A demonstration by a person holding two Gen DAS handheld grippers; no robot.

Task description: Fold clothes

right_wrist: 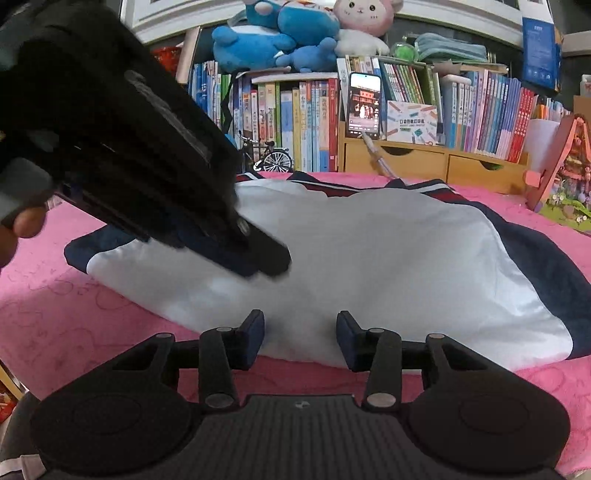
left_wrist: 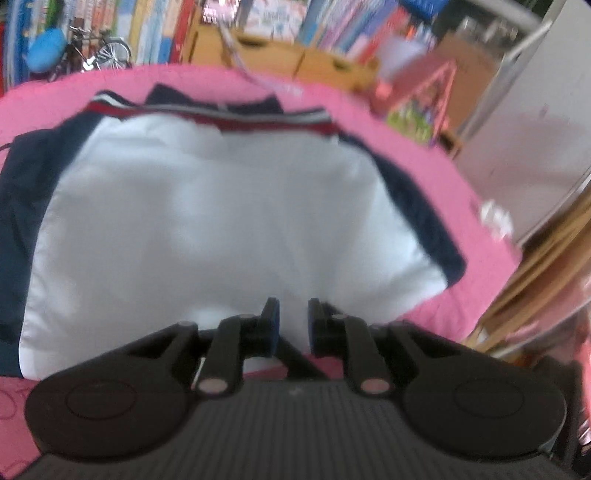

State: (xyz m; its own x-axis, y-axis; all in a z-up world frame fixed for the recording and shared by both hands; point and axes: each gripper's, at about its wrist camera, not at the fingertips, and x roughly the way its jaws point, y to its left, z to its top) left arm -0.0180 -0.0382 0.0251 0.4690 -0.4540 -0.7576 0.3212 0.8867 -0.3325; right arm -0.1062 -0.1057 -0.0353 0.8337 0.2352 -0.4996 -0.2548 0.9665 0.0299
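A white garment with navy sides and a red-and-white striped band [left_wrist: 221,221] [right_wrist: 388,258] lies flat on a pink cloth [left_wrist: 424,166] [right_wrist: 74,314]. My left gripper [left_wrist: 293,325] hovers just inside the garment's near hem, its fingers a narrow gap apart with white fabric showing between them. From the right wrist view the left gripper [right_wrist: 273,264] slants down from the upper left, tips at the white panel, held by a hand [right_wrist: 22,225]. My right gripper [right_wrist: 301,339] stands open at the near hem, holding nothing. The left wrist view is blurred.
Behind the pink cloth stand wooden drawers [right_wrist: 424,158], rows of books [right_wrist: 295,118], a lit phone [right_wrist: 364,107], a toy bicycle [right_wrist: 271,157] and plush toys [right_wrist: 280,33]. A pink toy house [right_wrist: 561,170] sits at the right edge. A grey wall panel [left_wrist: 517,140] lies to the right.
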